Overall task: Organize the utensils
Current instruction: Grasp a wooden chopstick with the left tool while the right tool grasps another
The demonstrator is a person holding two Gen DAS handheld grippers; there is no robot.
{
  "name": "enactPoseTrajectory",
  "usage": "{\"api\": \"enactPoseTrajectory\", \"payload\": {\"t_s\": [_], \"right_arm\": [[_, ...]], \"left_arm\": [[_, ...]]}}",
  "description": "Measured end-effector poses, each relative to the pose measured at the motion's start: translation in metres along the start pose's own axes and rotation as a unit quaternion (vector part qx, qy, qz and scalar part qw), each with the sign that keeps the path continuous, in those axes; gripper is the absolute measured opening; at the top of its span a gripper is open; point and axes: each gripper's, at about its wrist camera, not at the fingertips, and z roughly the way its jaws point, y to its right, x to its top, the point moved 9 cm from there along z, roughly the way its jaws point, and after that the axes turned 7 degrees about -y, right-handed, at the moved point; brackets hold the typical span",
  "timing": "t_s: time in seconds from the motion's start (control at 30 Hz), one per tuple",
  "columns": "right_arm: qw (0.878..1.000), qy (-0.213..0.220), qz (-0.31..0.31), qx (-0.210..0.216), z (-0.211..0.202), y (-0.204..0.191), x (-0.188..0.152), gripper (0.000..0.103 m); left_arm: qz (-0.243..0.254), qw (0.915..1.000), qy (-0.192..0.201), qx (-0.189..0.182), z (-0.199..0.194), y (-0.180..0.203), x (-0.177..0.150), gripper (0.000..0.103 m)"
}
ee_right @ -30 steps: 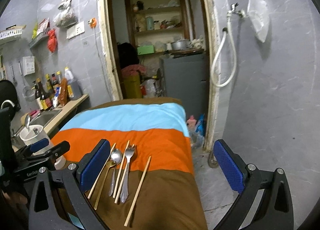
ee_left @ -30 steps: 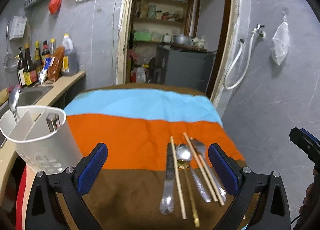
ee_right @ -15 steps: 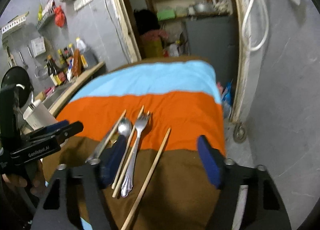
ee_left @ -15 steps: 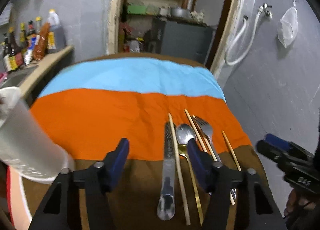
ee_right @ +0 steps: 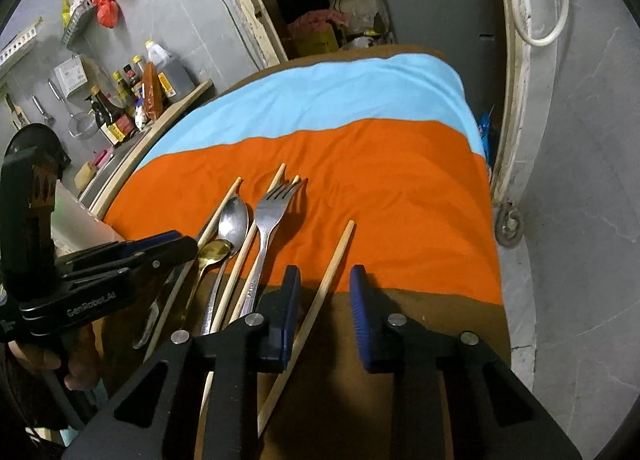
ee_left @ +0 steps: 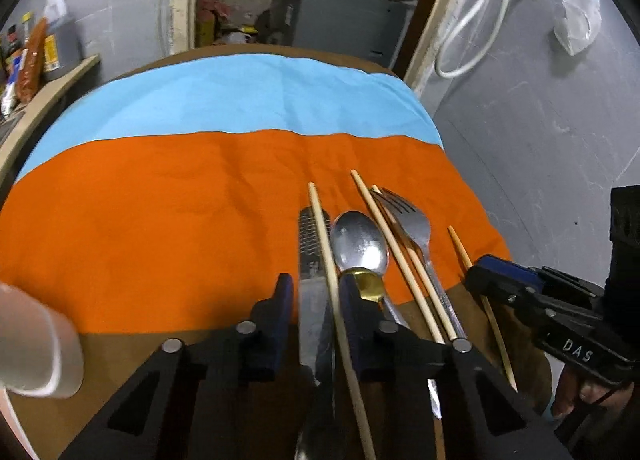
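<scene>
Knife leftmost on cloth, spoon right of it, fork nxt, lone chopstick far right

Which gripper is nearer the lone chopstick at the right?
Right. The right gripper straddles the lone chopstick; the left gripper is at the knife, across the other utensils.

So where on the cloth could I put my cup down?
The blue stripe is bare, and so is the orange left of the knife. It's crowded near the right edge, where spoon, fork and chopsticks lie.
</scene>
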Motion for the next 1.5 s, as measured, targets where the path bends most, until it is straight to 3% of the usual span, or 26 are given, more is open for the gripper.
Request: {"api": "enactPoseTrajectory", "payload": {"t_s": [0.07, 0.43, 0.67, 0.93, 1.5], "right_arm": [[1.000, -0.006, -0.001, 0.002, 0.004, -0.001, -0.001, 0.017], [0.998, -0.043, 0.036, 0.011, 0.015, 0.002, 0.005, 0.015], [0.995, -0.065, 0.076, 0.027, 0.022, 0.003, 0.004, 0.015], [0.994, -0.066, 0.081, 0.034, 0.022, -0.002, -0.006, 0.016], [0.990, -0.079, 0.102, 0.059, 0.024, 0.001, -0.008, 0.015]], "left_arm": [[0.004, 0.9999, -0.011, 0.004, 0.006, 0.002, 0.003, 0.021], [-0.010, 0.9985, -0.054, -0.006, 0.021, 0.000, 0.019, 0.018], [-0.048, 0.9966, -0.056, -0.035, 0.013, -0.011, 0.008, 0.018], [-0.077, 0.9936, -0.055, -0.061, 0.001, -0.022, -0.008, 0.018], [-0.171, 0.9751, -0.065, -0.126, 0.018, -0.037, 0.013, 0.017]]}}
